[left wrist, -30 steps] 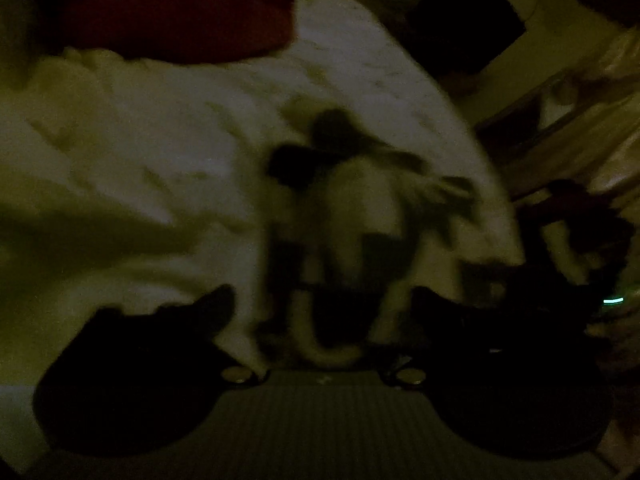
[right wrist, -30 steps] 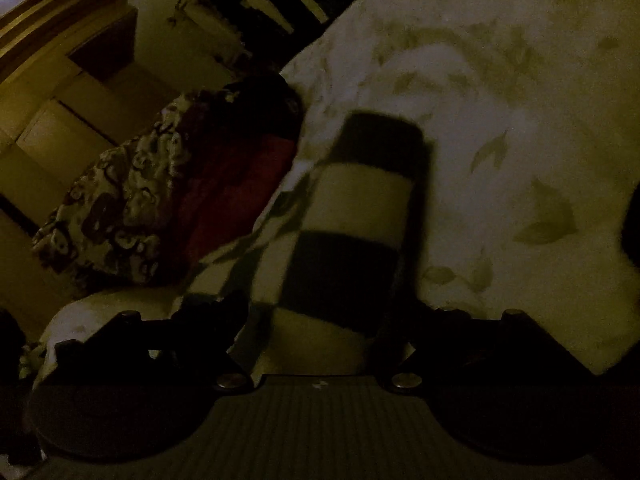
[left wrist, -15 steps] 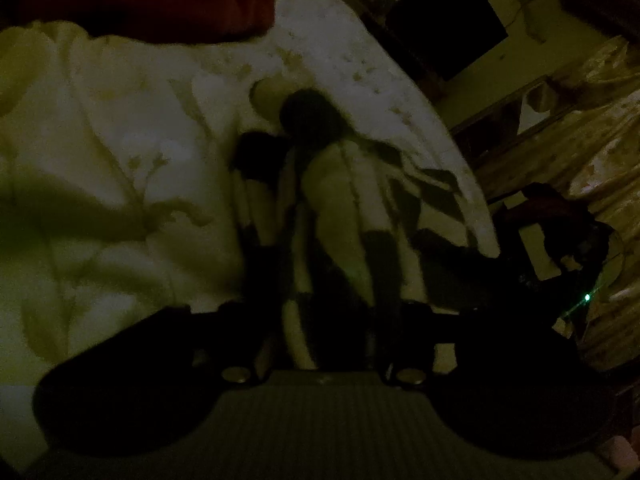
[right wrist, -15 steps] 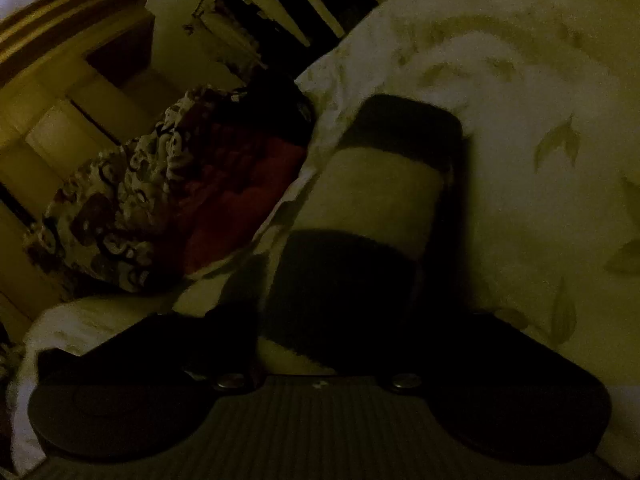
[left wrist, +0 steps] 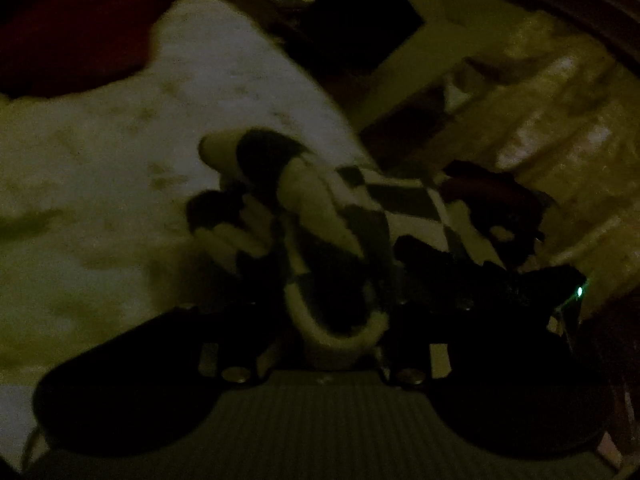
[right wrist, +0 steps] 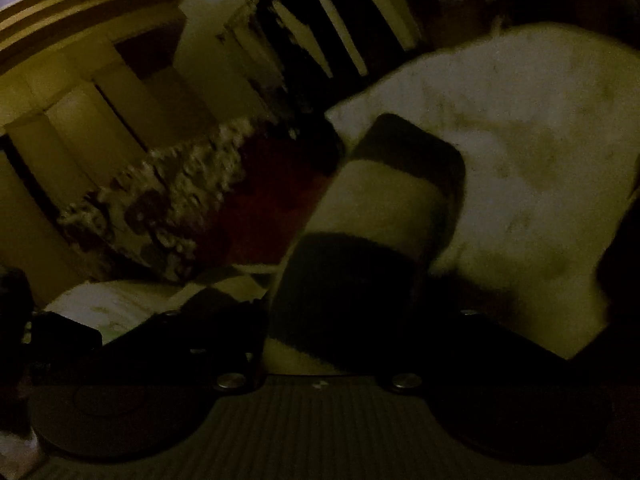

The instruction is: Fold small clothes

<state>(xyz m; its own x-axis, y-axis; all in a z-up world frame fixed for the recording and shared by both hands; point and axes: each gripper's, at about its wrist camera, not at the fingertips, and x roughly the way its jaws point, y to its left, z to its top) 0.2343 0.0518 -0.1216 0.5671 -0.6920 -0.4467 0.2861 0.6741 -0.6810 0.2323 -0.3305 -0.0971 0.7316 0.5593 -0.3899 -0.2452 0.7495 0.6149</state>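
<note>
Checkered cloth runs lengthwise away from both tongs, left tongs and right tongs each pinching one near end over the bed.

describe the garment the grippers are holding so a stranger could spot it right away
Find the pale leaf-print bedspread filling the bed. Stretched above it between both grippers is the checkered garment, in big dark and cream blocks. The neighbouring red cloth is plain and the floral fabric is busier.
</note>
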